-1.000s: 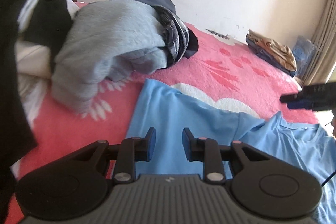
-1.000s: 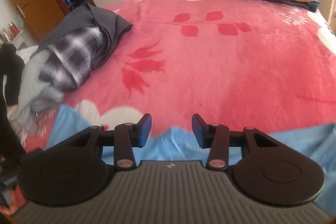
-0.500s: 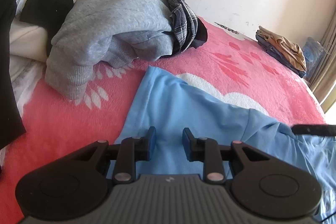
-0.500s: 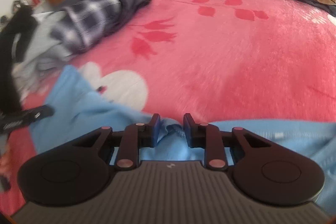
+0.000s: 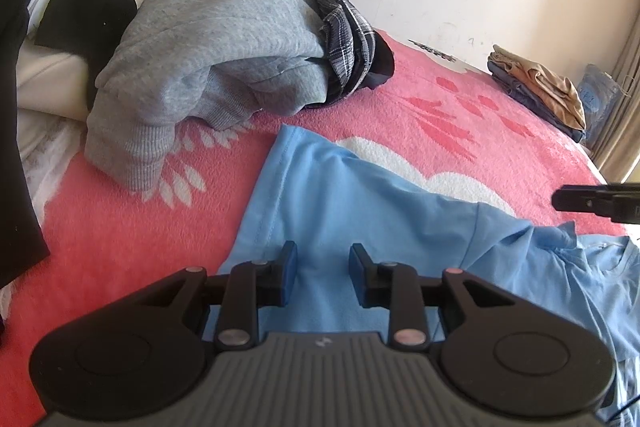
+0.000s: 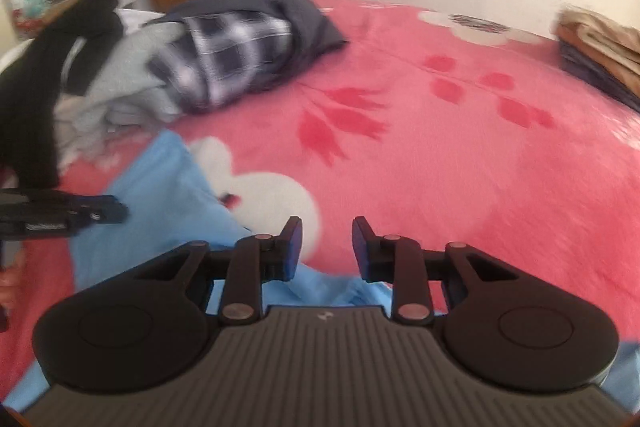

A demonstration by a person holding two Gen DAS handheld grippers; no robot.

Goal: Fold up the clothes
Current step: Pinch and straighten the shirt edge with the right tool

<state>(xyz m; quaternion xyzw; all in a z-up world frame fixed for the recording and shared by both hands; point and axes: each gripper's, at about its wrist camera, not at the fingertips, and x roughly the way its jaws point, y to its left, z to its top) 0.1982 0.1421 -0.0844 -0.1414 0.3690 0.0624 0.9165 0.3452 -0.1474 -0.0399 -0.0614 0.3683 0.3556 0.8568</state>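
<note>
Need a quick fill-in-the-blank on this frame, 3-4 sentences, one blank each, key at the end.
1. The light blue T-shirt lies spread on a fleece blanket whose main colour is ____.
2. On the pile of unfolded clothes, the grey knit sweater lies next to a shirt patterned in ____.
3. The folded stack in the far corner has a garment on top coloured ____.

Missing words: pink; plaid; tan

Light blue T-shirt (image 5: 360, 199), pink flowered blanket (image 5: 120, 239), grey sweater (image 5: 216, 39), black-and-white plaid shirt (image 6: 236, 47).
</note>
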